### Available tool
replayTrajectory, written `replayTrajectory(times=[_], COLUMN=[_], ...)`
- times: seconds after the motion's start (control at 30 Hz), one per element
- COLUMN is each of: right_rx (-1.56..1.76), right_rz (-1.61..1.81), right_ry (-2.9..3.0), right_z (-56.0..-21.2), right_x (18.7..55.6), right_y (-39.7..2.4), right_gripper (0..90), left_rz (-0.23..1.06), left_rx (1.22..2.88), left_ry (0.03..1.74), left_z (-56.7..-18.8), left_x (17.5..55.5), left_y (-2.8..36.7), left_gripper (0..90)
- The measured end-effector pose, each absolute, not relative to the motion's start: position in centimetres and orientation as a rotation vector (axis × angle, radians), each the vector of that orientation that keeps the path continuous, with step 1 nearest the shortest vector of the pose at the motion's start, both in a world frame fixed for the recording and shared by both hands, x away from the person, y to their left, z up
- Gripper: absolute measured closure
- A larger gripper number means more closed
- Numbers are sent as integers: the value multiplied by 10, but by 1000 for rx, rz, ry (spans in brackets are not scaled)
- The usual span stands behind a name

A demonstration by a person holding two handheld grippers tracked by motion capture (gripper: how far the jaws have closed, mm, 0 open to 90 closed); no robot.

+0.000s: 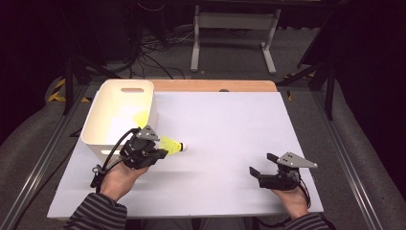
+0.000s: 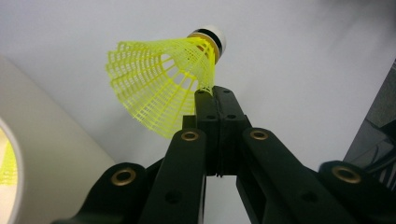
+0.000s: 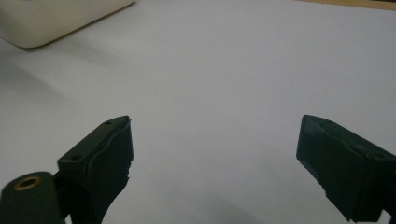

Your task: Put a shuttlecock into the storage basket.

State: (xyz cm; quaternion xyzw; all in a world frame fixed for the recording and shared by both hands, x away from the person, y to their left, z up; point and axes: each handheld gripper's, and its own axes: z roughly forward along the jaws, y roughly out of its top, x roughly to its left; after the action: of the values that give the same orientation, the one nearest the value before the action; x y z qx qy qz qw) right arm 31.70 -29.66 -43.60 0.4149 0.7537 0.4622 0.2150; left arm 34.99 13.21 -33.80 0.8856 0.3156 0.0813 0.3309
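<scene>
1. Yellow plastic shuttlecock (image 2: 163,79) is pinched at its skirt edge by the left gripper (image 1: 154,152), just beside the white bin (image 1: 103,139).
2. The carrying step is in hand; next, the shuttlecock must travel toward ten o'clock, over the bin rim.
3. The right gripper (image 3: 215,158) rests with jaws apart, holding nothing.
</scene>
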Motion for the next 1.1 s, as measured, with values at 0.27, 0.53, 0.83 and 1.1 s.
replayTrajectory(times=[0.27, 0.53, 0.83, 1.1], right_rx=[1146, 1145, 1144, 1143], right_rz=[1279, 1281, 1281, 1277], right_ry=[2093, 2092, 2091, 2092], right_z=[-436, -436, -436, -436], right_x=[317, 317, 317, 317], right_y=[-296, -296, -296, -296], right_gripper=[114, 114, 115, 114], left_rz=[225, 239, 243, 240], left_rx=[2299, 2290, 2279, 2265], left_ry=[831, 833, 844, 853], left_z=[-326, -316, -307, -300], left_x=[353, 356, 360, 364], left_y=[134, 136, 141, 143], left_gripper=[900, 900, 900, 900])
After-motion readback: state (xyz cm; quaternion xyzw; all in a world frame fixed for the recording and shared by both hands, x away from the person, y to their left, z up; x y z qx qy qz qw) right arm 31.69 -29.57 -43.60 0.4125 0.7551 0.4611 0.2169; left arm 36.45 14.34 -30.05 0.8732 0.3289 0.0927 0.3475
